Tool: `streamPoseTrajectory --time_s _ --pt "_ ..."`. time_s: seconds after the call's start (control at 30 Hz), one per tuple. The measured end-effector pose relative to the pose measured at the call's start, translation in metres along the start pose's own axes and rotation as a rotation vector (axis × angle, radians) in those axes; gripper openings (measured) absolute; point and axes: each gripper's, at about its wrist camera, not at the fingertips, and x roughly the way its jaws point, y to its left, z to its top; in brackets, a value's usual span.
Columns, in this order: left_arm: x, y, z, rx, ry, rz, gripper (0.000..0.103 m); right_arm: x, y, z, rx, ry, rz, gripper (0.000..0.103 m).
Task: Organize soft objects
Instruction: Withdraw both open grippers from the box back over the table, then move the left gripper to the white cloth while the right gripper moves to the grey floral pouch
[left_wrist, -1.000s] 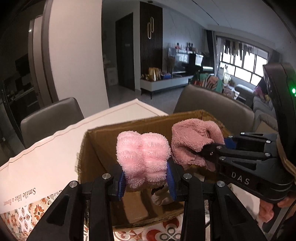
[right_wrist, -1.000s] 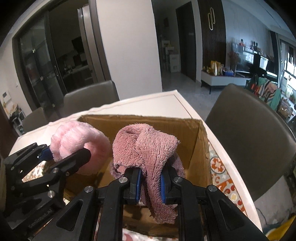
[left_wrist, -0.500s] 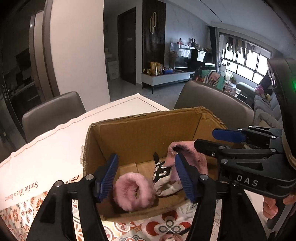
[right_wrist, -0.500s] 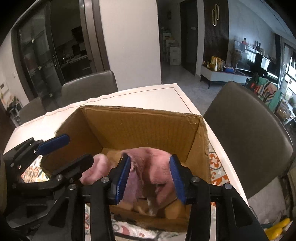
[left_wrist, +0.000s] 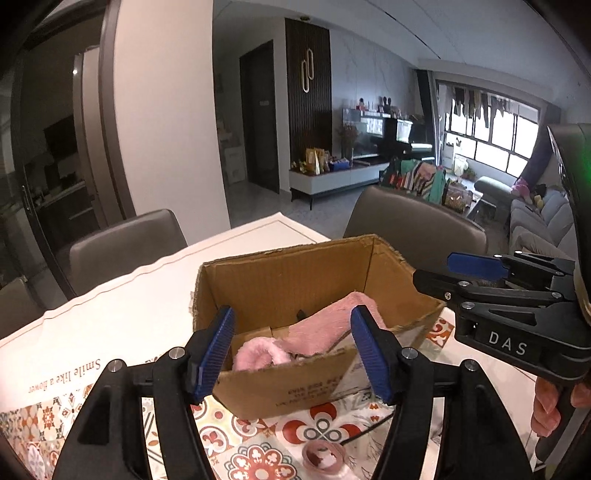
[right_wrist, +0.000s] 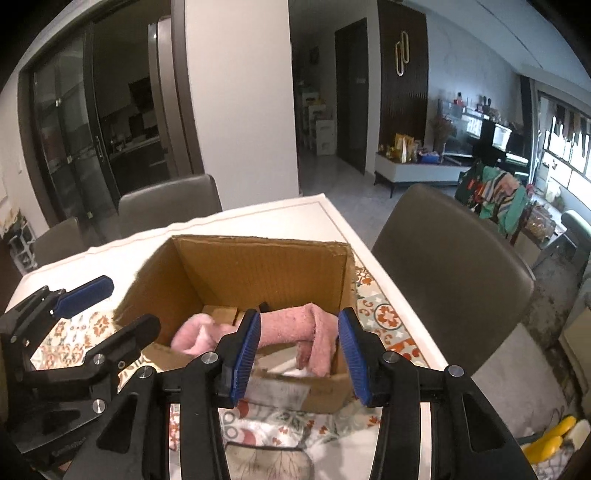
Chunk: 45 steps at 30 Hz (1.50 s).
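Observation:
An open cardboard box (left_wrist: 280, 280) (right_wrist: 258, 266) stands on the table. Inside lie a light pink fluffy sock (left_wrist: 255, 354) (right_wrist: 192, 332) and a dusty pink fuzzy sock (left_wrist: 325, 328) (right_wrist: 295, 328). My left gripper (left_wrist: 291, 354) is open and empty, just in front of and above the box; it also shows at the left of the right wrist view (right_wrist: 107, 306). My right gripper (right_wrist: 299, 358) is open and empty above the box's near edge; it also shows at the right of the left wrist view (left_wrist: 461, 273).
A patterned tablecloth (left_wrist: 258, 450) covers the near table; a white cloth (left_wrist: 110, 325) covers the far part. A small pink item (left_wrist: 321, 454) lies on the cloth near me. Grey chairs (right_wrist: 450, 266) (left_wrist: 125, 247) stand around the table. A yellow object (right_wrist: 554, 432) lies low right.
Both grippers opened and dropped their socks into the box. Both then pulled back and up from the box.

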Motion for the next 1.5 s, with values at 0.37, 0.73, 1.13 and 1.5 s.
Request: streamPoseTrajectory --time_s 0.37,0.73,1.13,1.5 --pt "-0.050 -0.006 -0.012 0.001 -0.060 0.024 0.064 -0.056 0.009 -0.014 0.014 -0.102 0.002 0.055" --pt "-0.080 -0.007 -0.044 -0.009 -0.055 0.044 0.064 -0.082 0.021 -0.043 0.013 -0.127 0.019 0.055" --pt "-0.094 0.000 -0.087 -0.019 -0.007 0.054 0.065 -0.085 0.038 -0.081 0.010 -0.079 0.044 0.055" --pt "-0.089 0.003 -0.122 -0.036 0.064 0.049 0.065 -0.074 0.051 -0.118 0.025 0.006 0.072 0.055"
